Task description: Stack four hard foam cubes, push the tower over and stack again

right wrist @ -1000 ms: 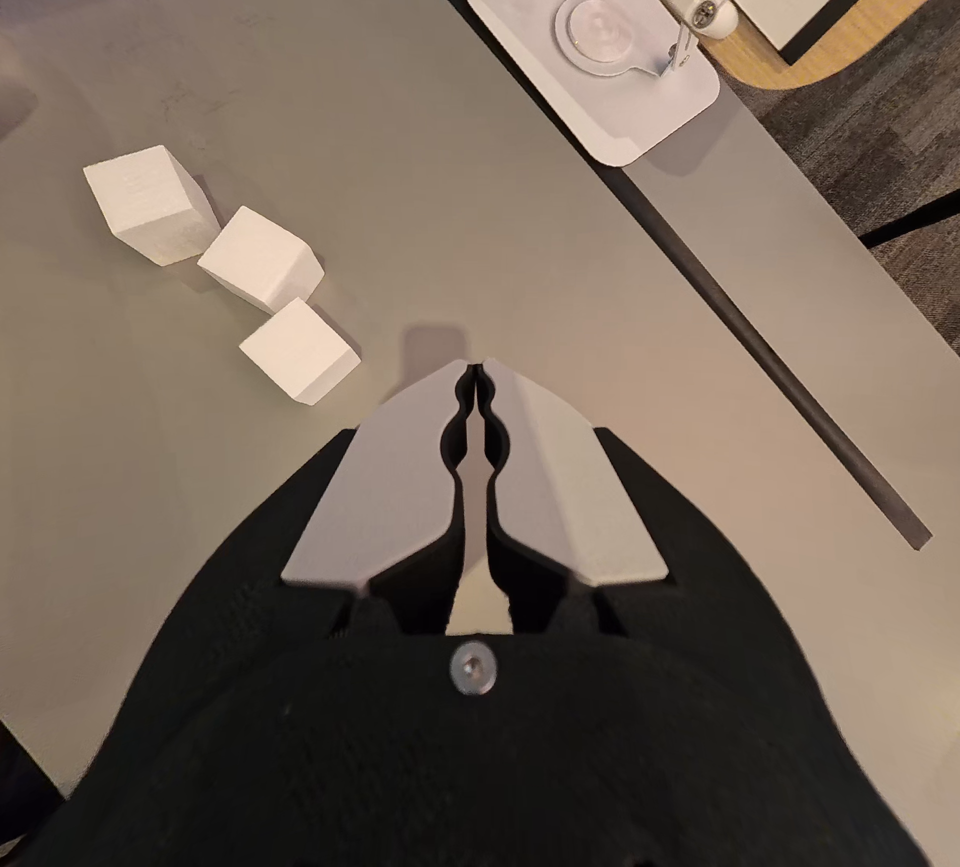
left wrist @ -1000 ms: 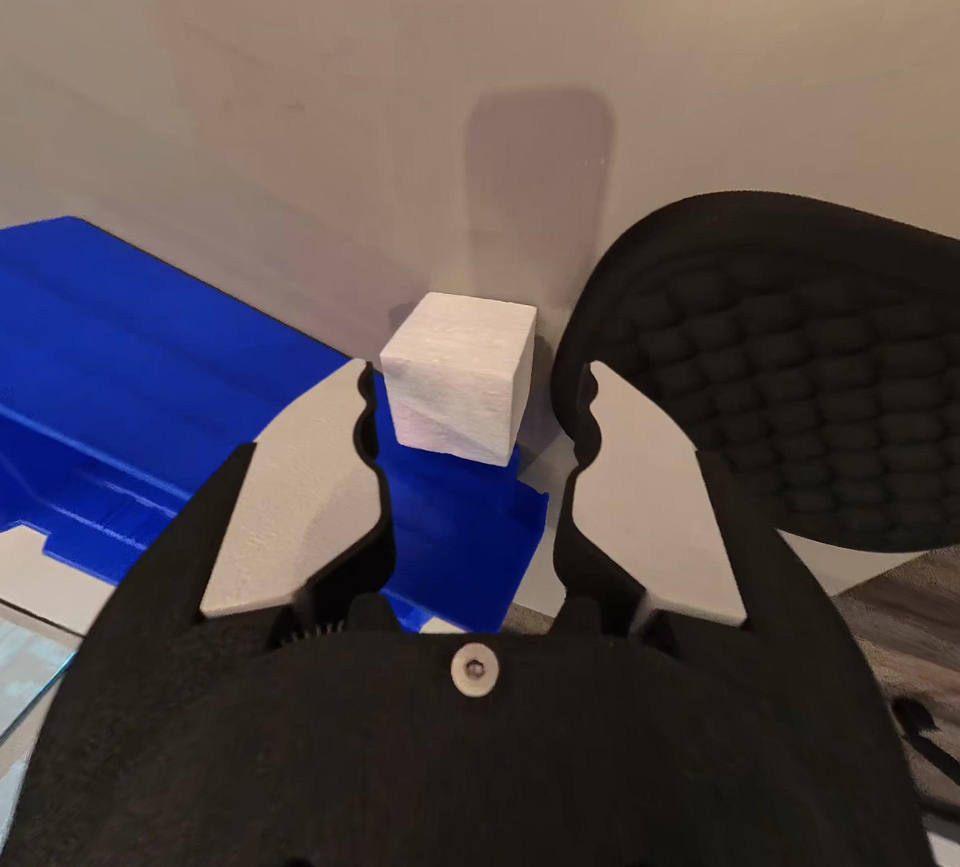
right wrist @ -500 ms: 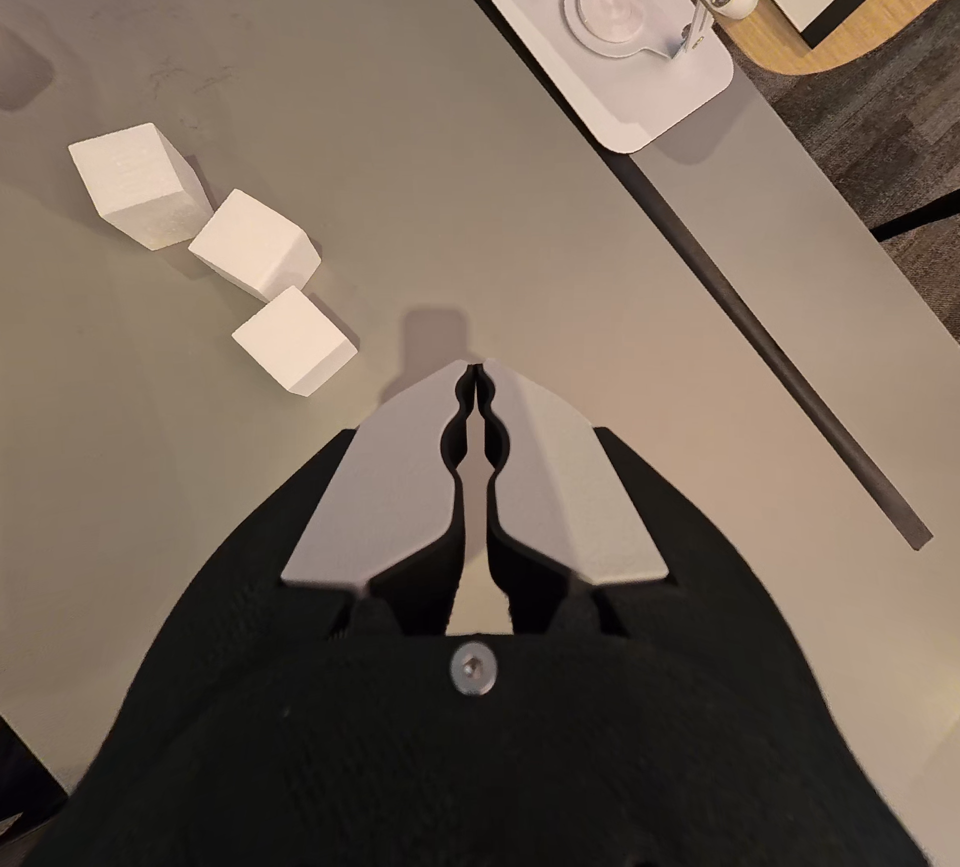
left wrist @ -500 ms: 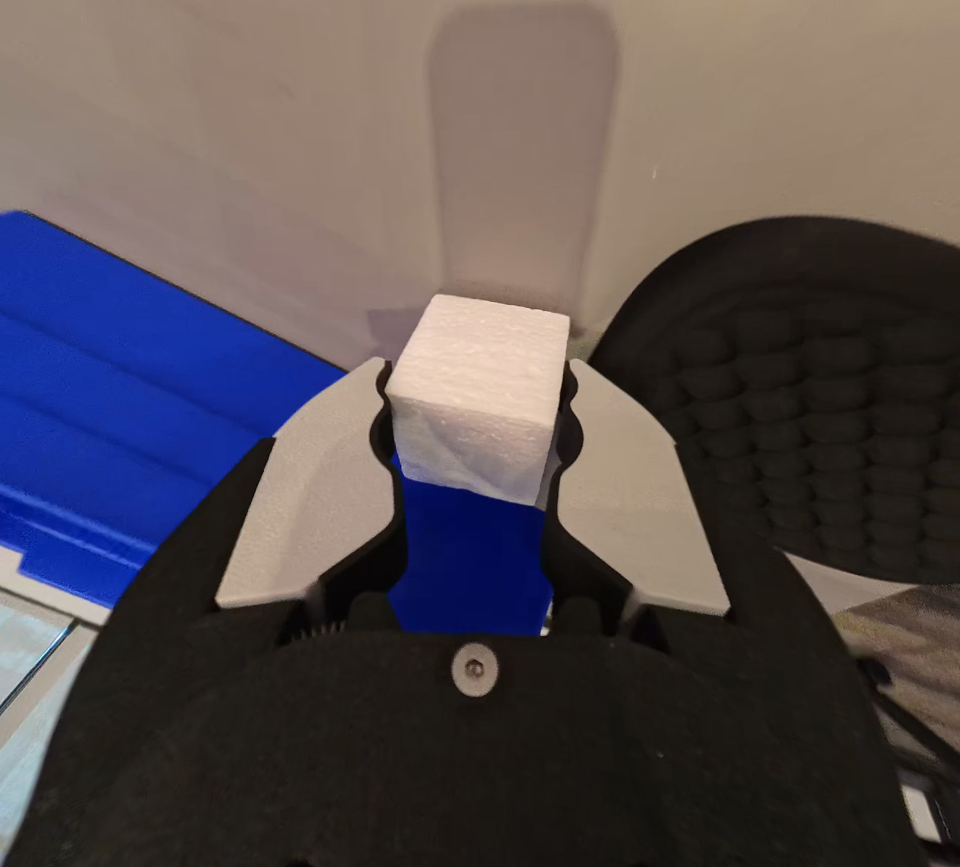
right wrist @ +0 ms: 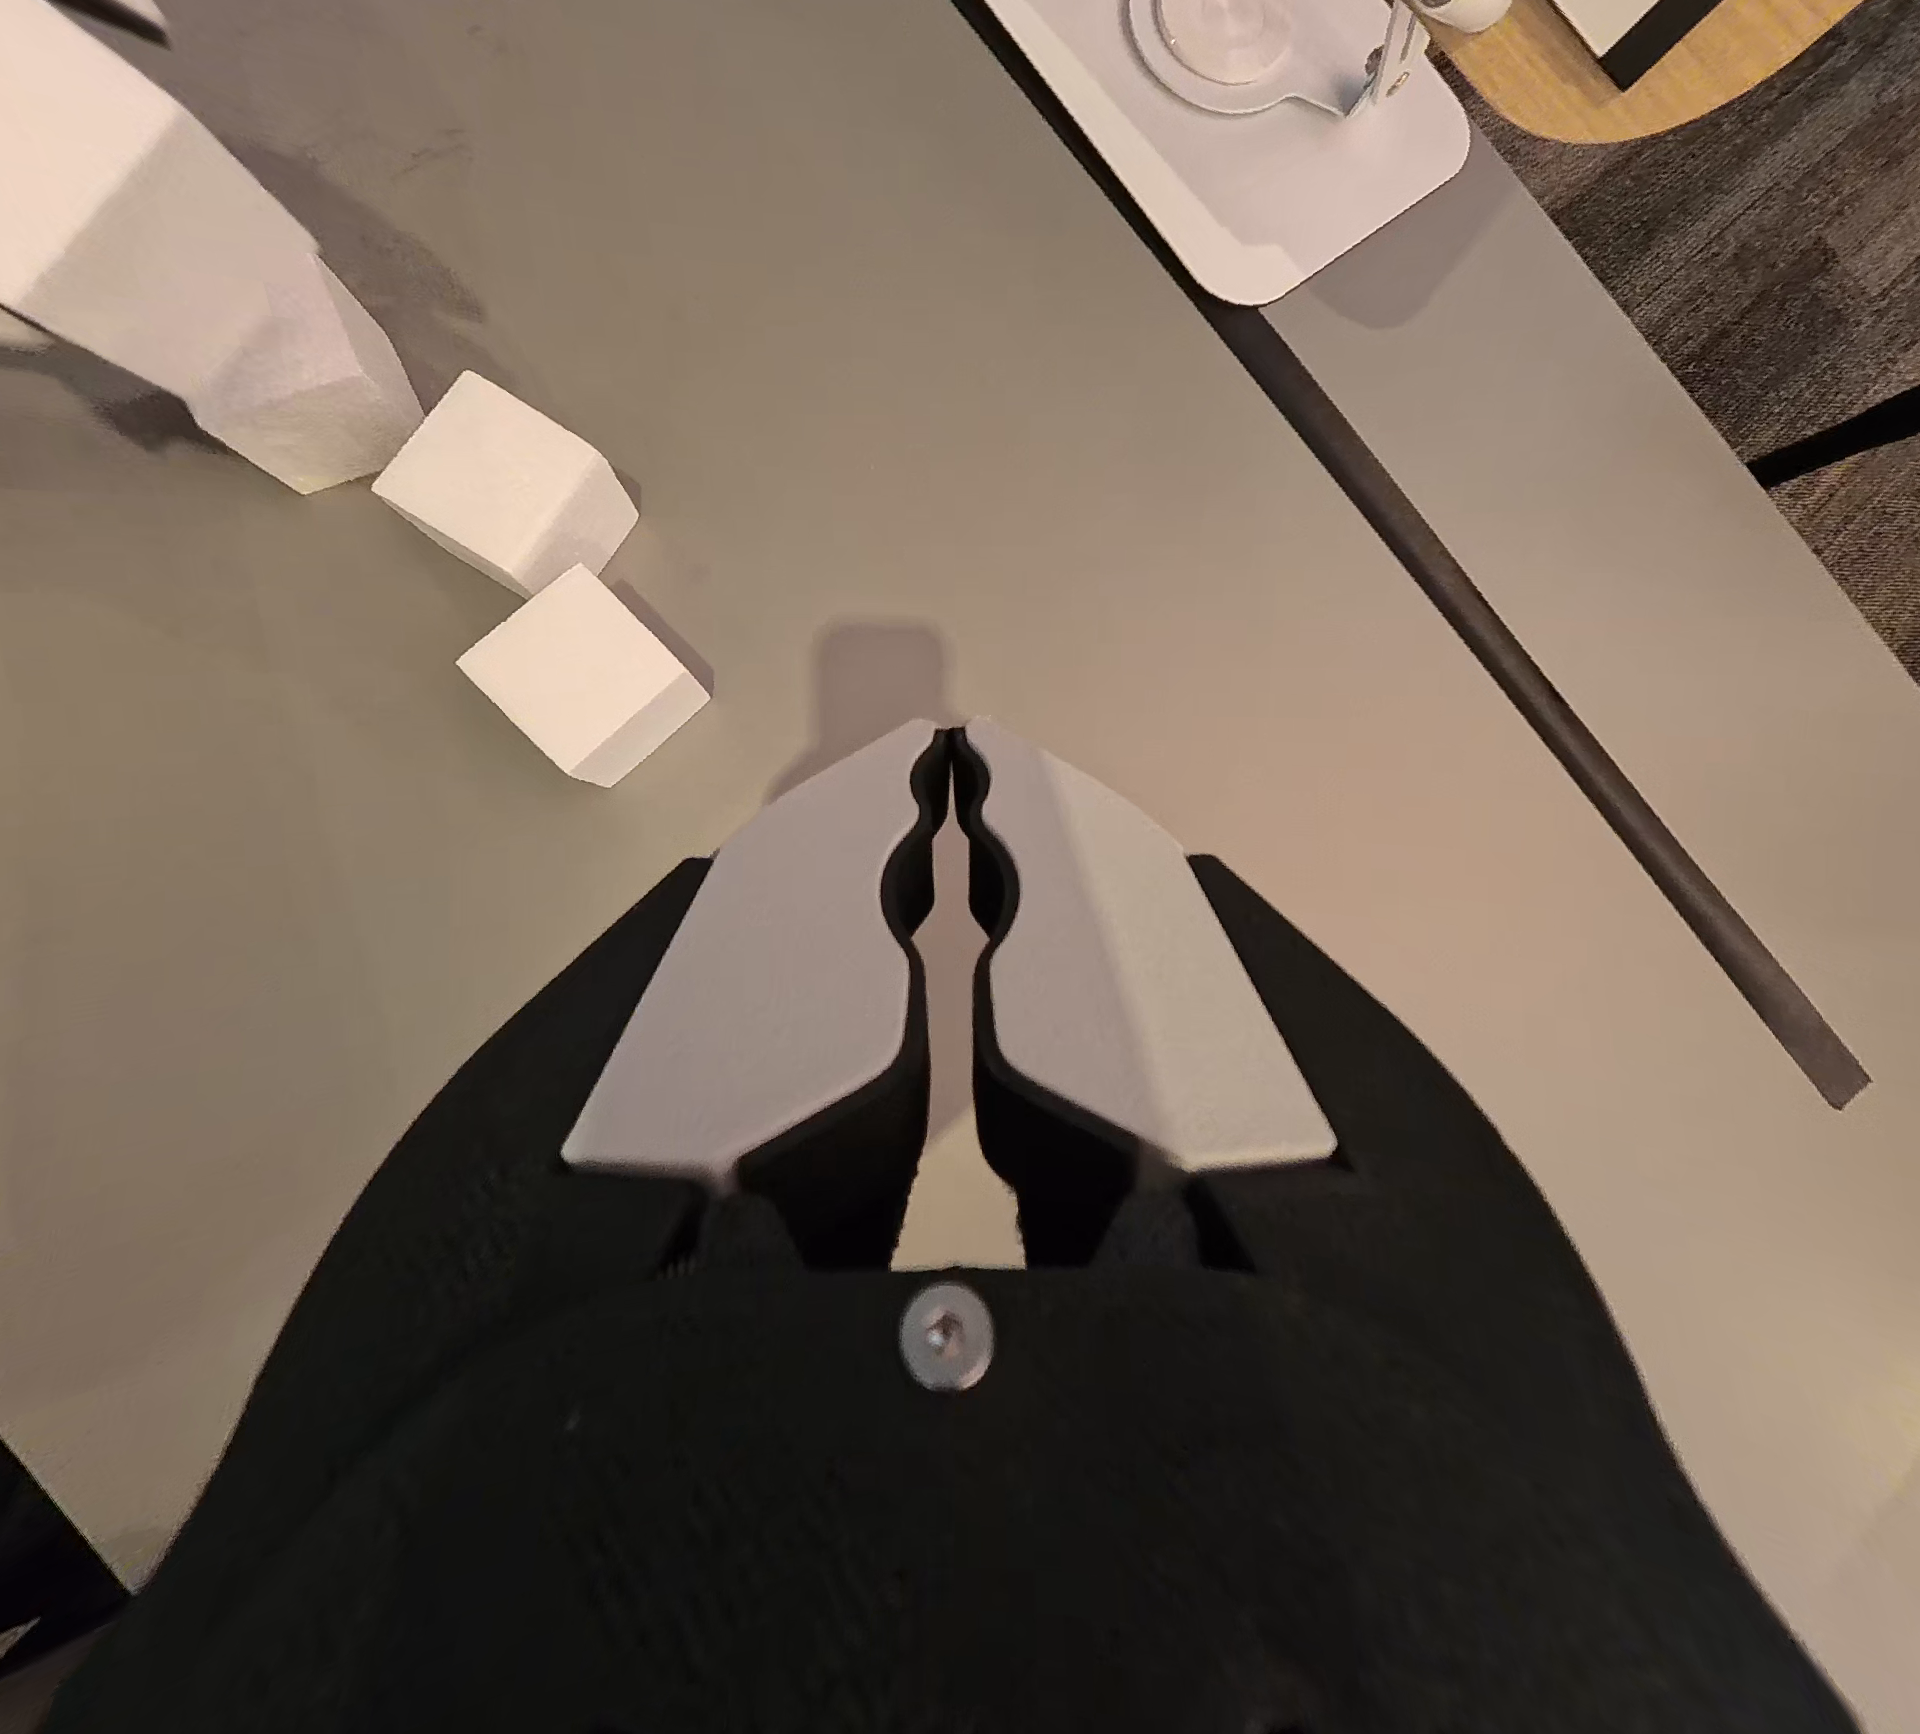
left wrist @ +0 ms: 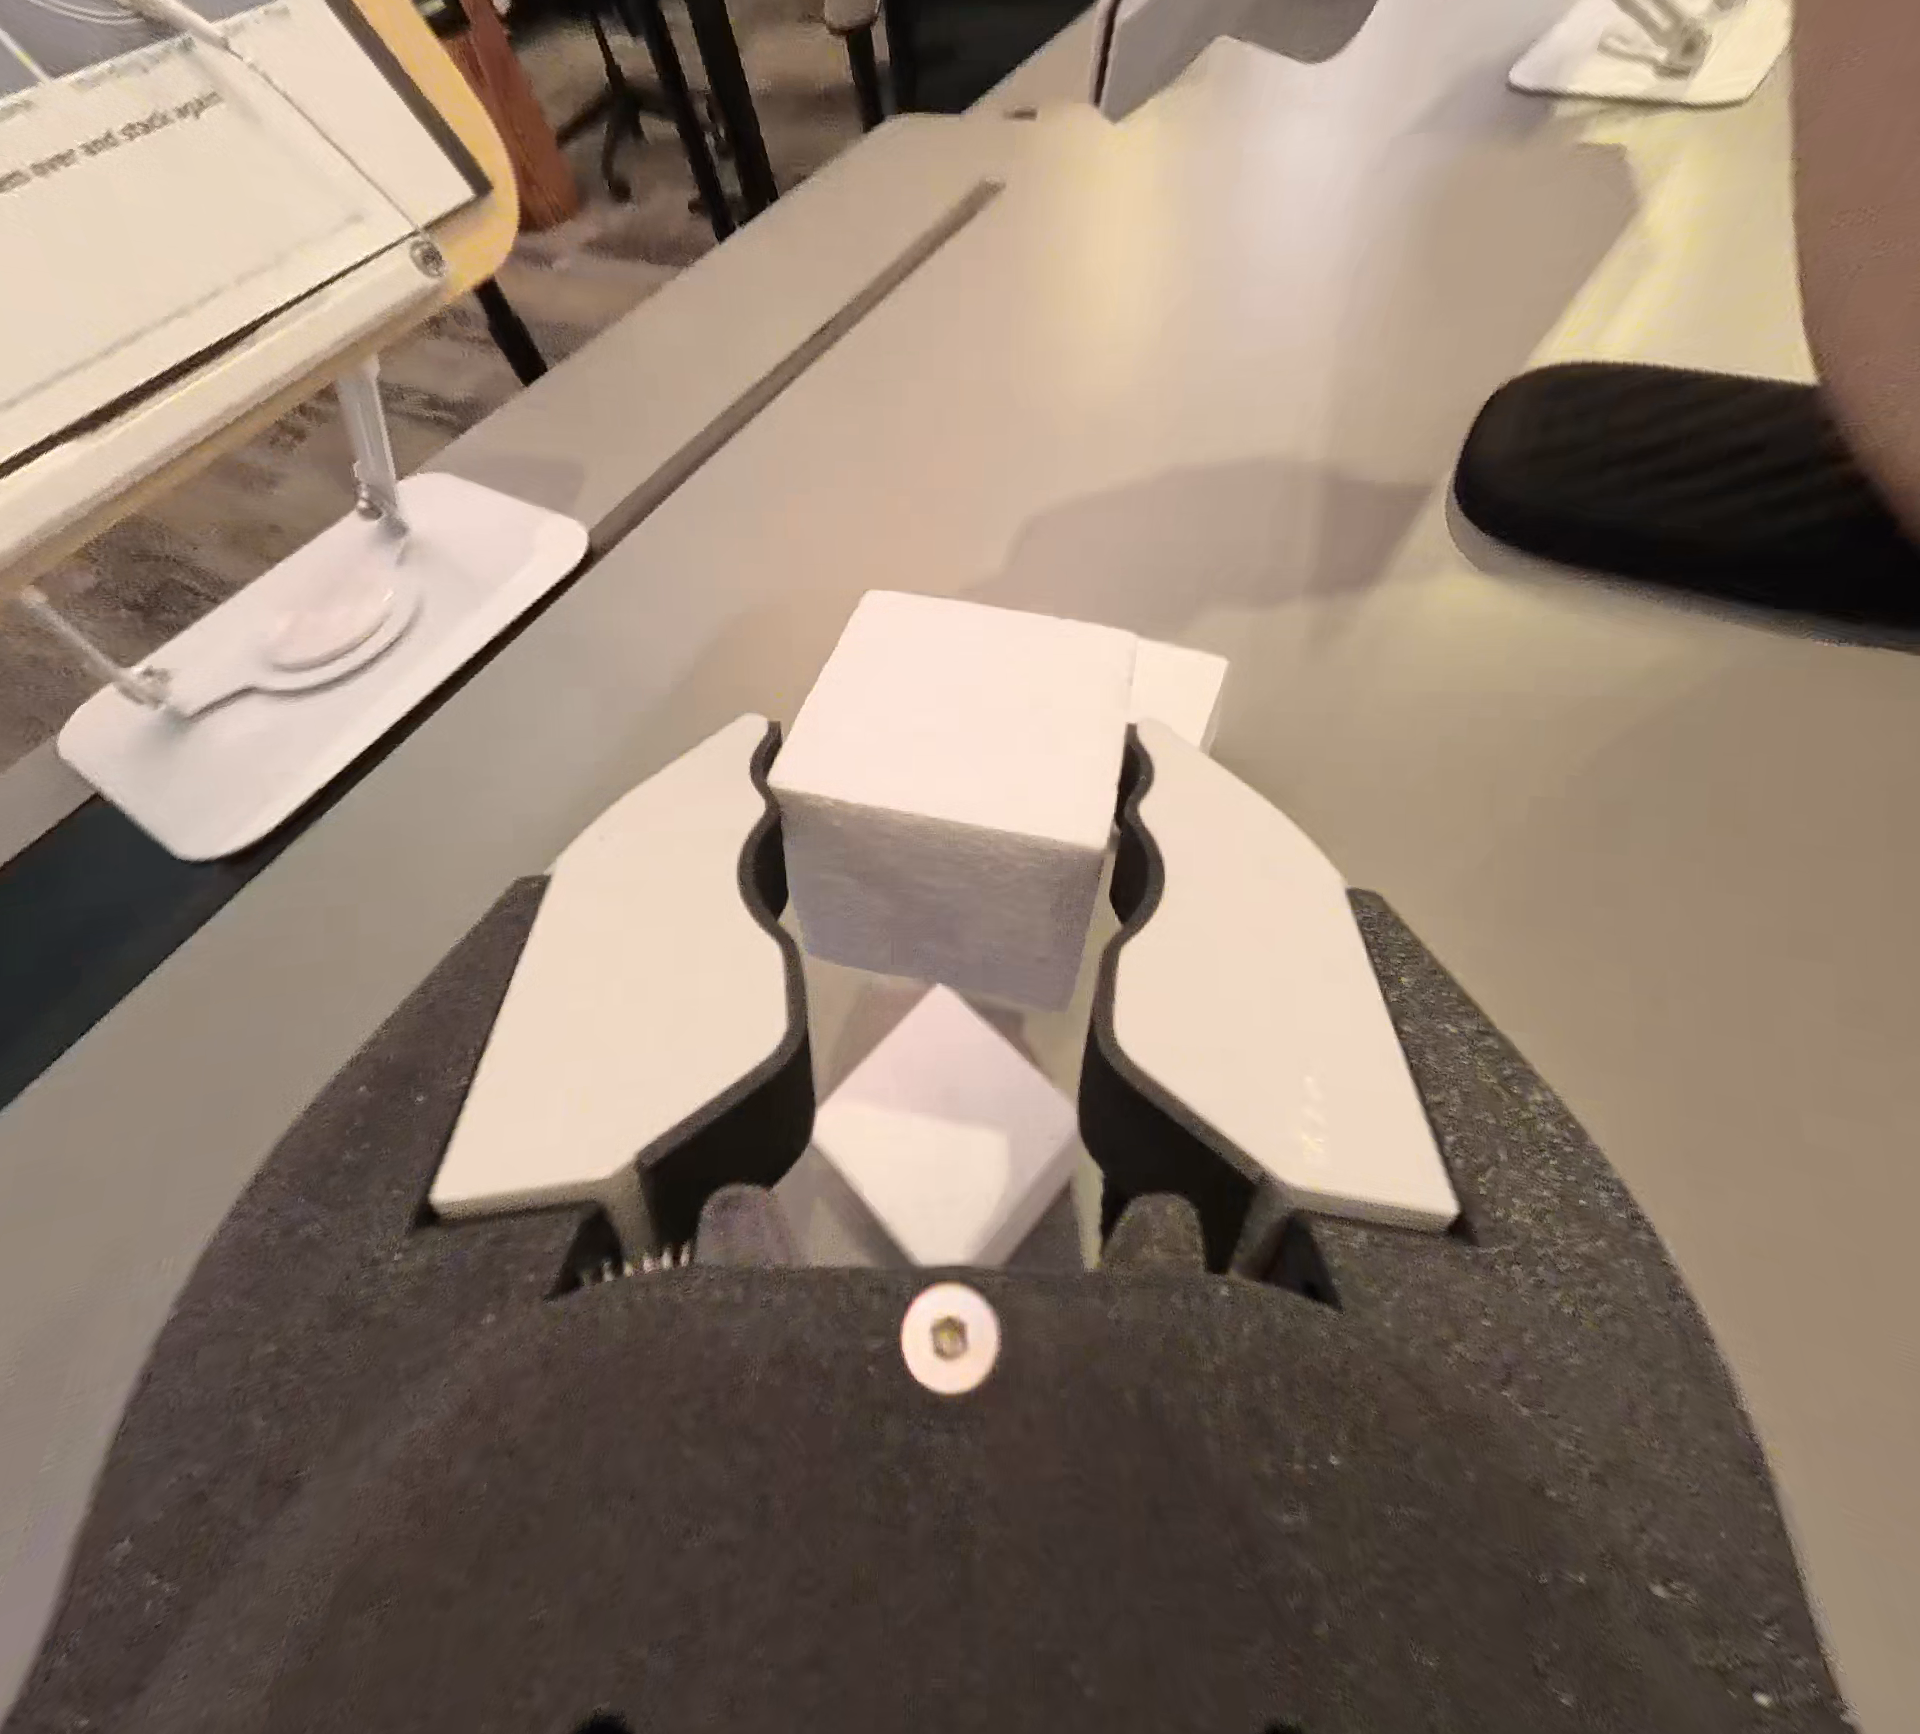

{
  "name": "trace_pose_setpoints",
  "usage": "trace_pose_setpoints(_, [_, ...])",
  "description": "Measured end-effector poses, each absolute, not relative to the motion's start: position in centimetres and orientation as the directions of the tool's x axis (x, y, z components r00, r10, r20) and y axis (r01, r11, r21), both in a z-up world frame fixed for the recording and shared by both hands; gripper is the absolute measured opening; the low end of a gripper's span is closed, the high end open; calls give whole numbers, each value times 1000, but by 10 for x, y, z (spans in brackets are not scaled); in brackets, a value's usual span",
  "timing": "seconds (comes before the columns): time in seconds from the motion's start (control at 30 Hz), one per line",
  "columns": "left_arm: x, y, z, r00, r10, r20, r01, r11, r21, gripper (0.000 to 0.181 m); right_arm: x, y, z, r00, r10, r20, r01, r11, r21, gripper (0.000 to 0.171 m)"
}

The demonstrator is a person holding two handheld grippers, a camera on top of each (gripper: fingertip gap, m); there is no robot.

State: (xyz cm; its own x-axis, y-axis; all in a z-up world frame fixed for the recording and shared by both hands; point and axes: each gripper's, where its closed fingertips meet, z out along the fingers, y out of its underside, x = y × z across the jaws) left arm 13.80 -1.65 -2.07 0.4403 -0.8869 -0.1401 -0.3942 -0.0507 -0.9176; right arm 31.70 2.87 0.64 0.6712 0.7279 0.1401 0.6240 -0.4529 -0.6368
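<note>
- While the left gripper point(left wrist: 943, 785) is squeezing a white foam cube point(left wrist: 940, 837) between its two grey fingers point(left wrist: 644, 978), this held cube is hanging above the grey table point(left wrist: 1299, 354), not touching it.
- Under the held cube, between the fingers, a second white cube point(left wrist: 935, 1154) is showing with one corner pointing up; it is lying lower, on the table.
- Just behind the held cube, at its right upper edge, a small part of another white cube point(left wrist: 1179, 685) is peeking out.
- The right gripper point(right wrist: 951, 734) is hovering over the table with its fingertips pressed together and nothing between them.
- To the left of the right gripper, two cubes are sitting on the table close to each other: the nearer cube point(right wrist: 582, 676) and the middle cube point(right wrist: 504, 479), almost touching at the corners.
- At the far left edge of the right wrist view, a large white block shape point(right wrist: 156, 282) is appearing very near the camera; I cannot tell exactly where one cube ends there.
- A white stand base point(right wrist: 1216, 43) is resting at the table edge, holding a board with a wooden frame point(left wrist: 156, 126).
- A black padded object point(left wrist: 1662, 510) is lying on the table at the right side.
</note>
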Motion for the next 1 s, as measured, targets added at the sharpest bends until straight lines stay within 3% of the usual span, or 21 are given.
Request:
trace_pose_setpoints(0.3, [175,3,-64,477,-876,-73,-393,-138,-909,61,323,29,9,675,726,132,614,-453,-647,1])
trace_pose_setpoints(1.0, [178,5,-79,483,-872,-84,-474,-180,-862,61,327,28,10,670,730,135,621,-451,-641,1])
